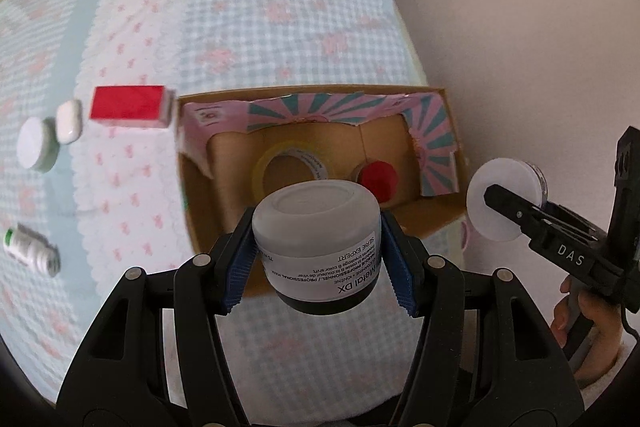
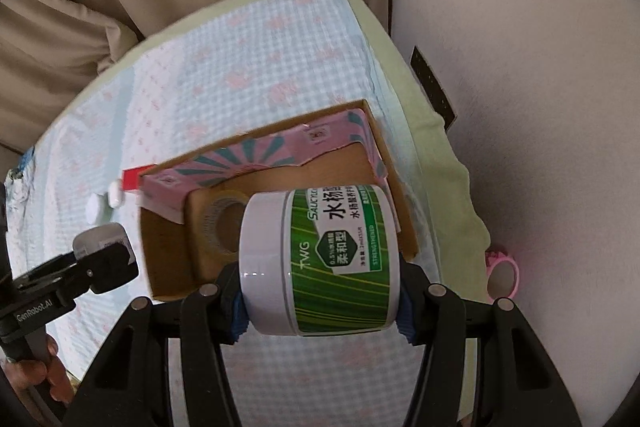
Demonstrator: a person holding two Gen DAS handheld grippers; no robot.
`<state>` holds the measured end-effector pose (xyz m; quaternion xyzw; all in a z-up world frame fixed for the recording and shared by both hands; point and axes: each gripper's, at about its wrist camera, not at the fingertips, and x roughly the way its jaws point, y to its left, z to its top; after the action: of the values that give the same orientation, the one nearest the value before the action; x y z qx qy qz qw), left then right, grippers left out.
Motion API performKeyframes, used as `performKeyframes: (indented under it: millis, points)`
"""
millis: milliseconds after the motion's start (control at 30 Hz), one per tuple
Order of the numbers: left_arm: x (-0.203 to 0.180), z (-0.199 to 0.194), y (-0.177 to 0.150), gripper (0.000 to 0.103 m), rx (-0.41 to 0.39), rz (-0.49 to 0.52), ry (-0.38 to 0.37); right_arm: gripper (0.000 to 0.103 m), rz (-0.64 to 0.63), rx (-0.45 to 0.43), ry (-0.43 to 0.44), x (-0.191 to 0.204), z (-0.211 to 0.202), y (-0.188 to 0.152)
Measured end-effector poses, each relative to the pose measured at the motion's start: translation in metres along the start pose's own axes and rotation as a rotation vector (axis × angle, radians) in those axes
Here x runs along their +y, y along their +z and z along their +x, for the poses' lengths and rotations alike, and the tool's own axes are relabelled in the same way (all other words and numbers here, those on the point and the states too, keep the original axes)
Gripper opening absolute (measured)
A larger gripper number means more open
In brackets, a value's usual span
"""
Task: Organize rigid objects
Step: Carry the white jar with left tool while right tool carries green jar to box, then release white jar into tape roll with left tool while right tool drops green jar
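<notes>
The left gripper [image 1: 318,247] is clamping a white jar [image 1: 316,243] between its blue pads, the jaws pressing its sides and its cylinder axis running roughly across them, tilted so the pale flat end faces forward; the open cardboard box [image 1: 436,223] is lying directly ahead of and just beyond those jaws, with a roll of tape [image 1: 286,167] and a red round piece [image 1: 378,181] already resting inside; the right gripper [image 2: 320,263] is holding a green-labelled jar [image 2: 320,259] on its side, jaws closed on the two flat ends, its long axis crossing the gap; from these jaws the cardboard box [image 2: 172,259] is sitting ahead and slightly to the left, its rim just beyond the jar; both jars are hanging clear of the checked cloth [image 1: 256,27]; the left gripper appears the nearer to the opening, so its jar looks likely to go in first; a red block [image 1: 128,105], two small white items and a bottle are waiting well off to the left of the left jaws.
</notes>
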<state>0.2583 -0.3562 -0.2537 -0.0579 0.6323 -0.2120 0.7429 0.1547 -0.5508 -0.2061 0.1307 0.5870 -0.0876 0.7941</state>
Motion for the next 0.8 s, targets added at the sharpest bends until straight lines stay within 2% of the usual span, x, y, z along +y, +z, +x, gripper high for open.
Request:
performKeyframes:
  millis: [367,567,667,700,733,767,800]
  points:
    - [-0.005,0.091,0.023,0.055,0.122,0.048,0.088,0.053,0.009,0.076,0.025,-0.016,0.080,0.033]
    - [-0.006,0.112,0.028,0.055,0.154,0.083,0.130,0.053,0.012,0.107,0.037,-0.012,0.104,0.038]
    - [-0.008,0.114,0.030,0.057,0.149,0.104,0.126,0.053,0.014,0.118,0.035,-0.013,0.112,0.042]
    - [-0.010,0.113,0.031,0.060,0.142,0.118,0.131,0.053,0.017,0.119,0.034,-0.014,0.113,0.043]
    - [-0.014,0.111,0.033,0.078,0.131,0.144,0.149,0.053,0.019,0.120,0.033,-0.014,0.115,0.045]
    - [-0.016,0.110,0.034,0.103,0.126,0.155,0.157,0.053,0.016,0.122,0.033,-0.013,0.117,0.048]
    - [-0.017,0.109,0.035,0.103,0.120,0.161,0.157,0.054,0.013,0.125,0.036,-0.012,0.118,0.049]
